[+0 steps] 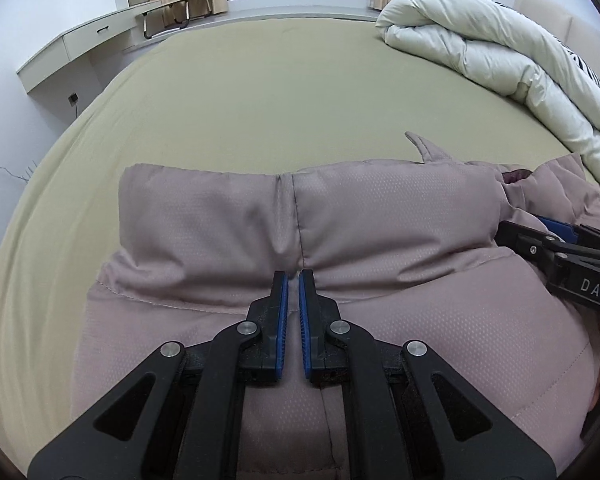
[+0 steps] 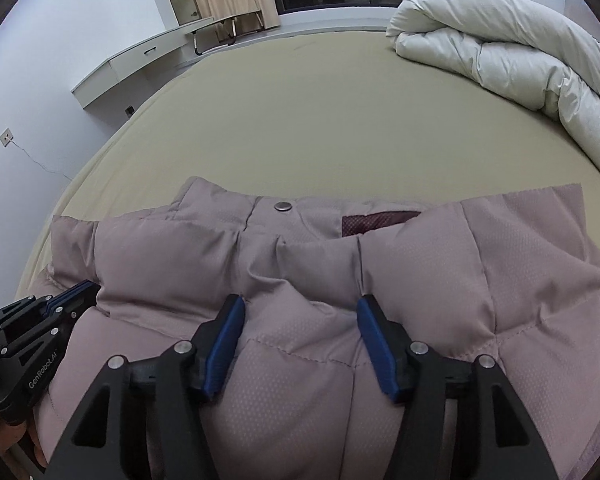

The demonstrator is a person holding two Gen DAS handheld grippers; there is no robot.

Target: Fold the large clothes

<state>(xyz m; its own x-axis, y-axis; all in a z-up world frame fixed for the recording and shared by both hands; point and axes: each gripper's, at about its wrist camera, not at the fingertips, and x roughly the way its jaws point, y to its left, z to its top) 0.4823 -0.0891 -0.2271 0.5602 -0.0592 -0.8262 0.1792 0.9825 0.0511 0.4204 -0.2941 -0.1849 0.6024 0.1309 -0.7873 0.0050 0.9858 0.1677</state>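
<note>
Padded mauve jacket (image 2: 300, 320) lies on bed (image 1: 260, 92), partly folded, snap button (image 2: 283, 206) showing near far edge. Left gripper (image 1: 294, 280): fingers nearly together, whether fabric is pinched cannot tell. Right gripper (image 2: 300, 312): fingers apart, resting on puffy panel. Judged step: pressing fold flat. Next: regrasp edge, fold again. White duvet (image 1: 500, 48) well apart.

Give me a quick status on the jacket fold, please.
Left tool nearly shut at jacket fold. Right tool open, resting on it. Duvet clear, far right.
</note>
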